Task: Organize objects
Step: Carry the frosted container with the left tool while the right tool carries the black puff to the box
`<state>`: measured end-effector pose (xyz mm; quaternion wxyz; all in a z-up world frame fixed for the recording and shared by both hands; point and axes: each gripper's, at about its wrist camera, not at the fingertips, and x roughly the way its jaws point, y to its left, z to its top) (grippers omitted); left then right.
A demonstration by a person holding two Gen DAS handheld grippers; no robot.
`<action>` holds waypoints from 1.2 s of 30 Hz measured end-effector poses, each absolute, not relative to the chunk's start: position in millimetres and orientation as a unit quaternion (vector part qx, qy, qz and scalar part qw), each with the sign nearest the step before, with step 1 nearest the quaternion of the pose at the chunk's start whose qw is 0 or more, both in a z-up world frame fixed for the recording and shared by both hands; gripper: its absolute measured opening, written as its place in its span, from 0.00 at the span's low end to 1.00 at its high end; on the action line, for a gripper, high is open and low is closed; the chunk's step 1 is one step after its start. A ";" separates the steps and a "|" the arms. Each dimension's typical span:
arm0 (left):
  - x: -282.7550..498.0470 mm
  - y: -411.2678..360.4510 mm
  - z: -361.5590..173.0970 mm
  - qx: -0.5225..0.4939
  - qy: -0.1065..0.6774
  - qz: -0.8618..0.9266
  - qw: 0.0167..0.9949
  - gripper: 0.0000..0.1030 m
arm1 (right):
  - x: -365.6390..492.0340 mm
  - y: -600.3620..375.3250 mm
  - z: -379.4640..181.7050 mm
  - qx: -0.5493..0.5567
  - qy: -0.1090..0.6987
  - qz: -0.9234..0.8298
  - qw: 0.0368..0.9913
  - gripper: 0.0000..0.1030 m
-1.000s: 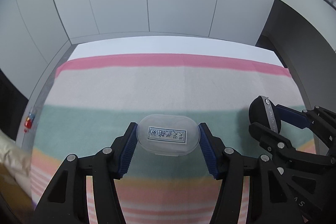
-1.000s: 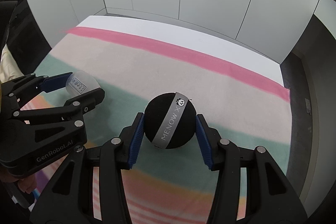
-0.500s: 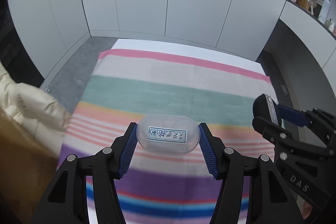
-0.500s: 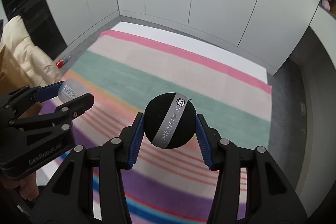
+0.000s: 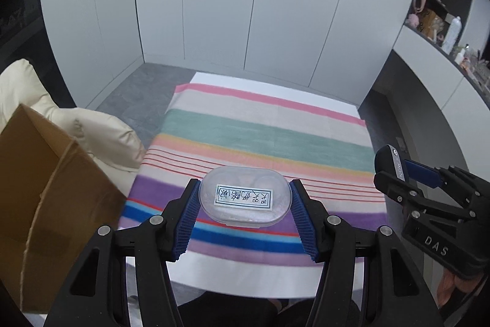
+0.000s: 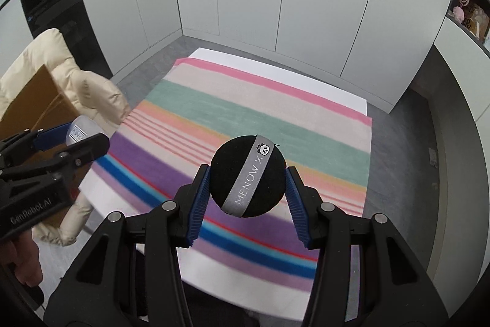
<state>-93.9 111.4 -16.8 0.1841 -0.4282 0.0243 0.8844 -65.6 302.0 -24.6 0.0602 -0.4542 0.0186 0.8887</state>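
My left gripper point(image 5: 244, 198) is shut on a clear oval plastic case point(image 5: 244, 196) with a handwritten white label, held high above the striped cloth point(image 5: 263, 137). My right gripper point(image 6: 248, 178) is shut on a black round puff point(image 6: 248, 175) with a grey "MENOW X" ribbon, also held in the air. The left gripper and its case point(image 6: 78, 132) show at the left of the right wrist view. The right gripper with the puff point(image 5: 389, 163) shows at the right of the left wrist view.
The striped cloth covers a white table point(image 6: 275, 72) below. A brown cardboard box point(image 5: 46, 189) and a cream padded jacket point(image 5: 101, 134) stand at the left. White cabinet doors point(image 5: 245, 5) line the back. A shelf with small items point(image 5: 444, 29) runs along the right.
Both grippers have risen and pulled back from the table with their objects still held. The whole cloth, the box and the jacket have come into view.
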 end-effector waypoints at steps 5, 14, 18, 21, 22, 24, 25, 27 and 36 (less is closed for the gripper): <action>-73.4 101.3 -6.9 -0.407 0.027 0.893 0.190 0.57 | -47.2 292.9 -15.1 -0.445 0.011 0.894 0.050 0.49; -78.4 86.2 -11.8 -0.408 0.007 0.898 0.166 0.57 | -58.5 276.9 -14.1 -0.439 0.003 0.897 0.039 0.49; -85.0 73.1 -15.4 -0.403 0.009 0.903 0.146 0.57 | -68.6 271.4 -18.4 -0.447 0.021 0.894 0.024 0.49; -89.1 61.8 -13.5 -0.397 0.004 0.908 0.137 0.57 | -74.4 261.1 -19.7 -0.446 0.007 0.895 0.020 0.49; -90.1 57.8 -13.6 -0.396 0.001 0.908 0.135 0.57 | -76.0 258.4 -19.6 -0.444 0.008 0.896 0.018 0.49; -91.7 47.8 -14.8 -0.396 -0.007 0.909 0.133 0.57 | -79.8 251.1 -19.5 -0.442 0.007 0.897 0.012 0.49; -92.0 43.1 -15.1 -0.395 -0.010 0.909 0.131 0.57 | -81.4 247.6 -19.6 -0.442 0.006 0.897 0.009 0.49; -92.4 34.2 -15.9 -0.394 -0.014 0.910 0.125 0.57 | -84.5 238.2 -19.3 -0.441 0.002 0.897 0.003 0.49; -93.1 -9.6 -8.2 -0.382 -0.034 0.919 0.094 0.57 | -93.3 194.1 -15.8 -0.430 -0.019 0.902 -0.024 0.49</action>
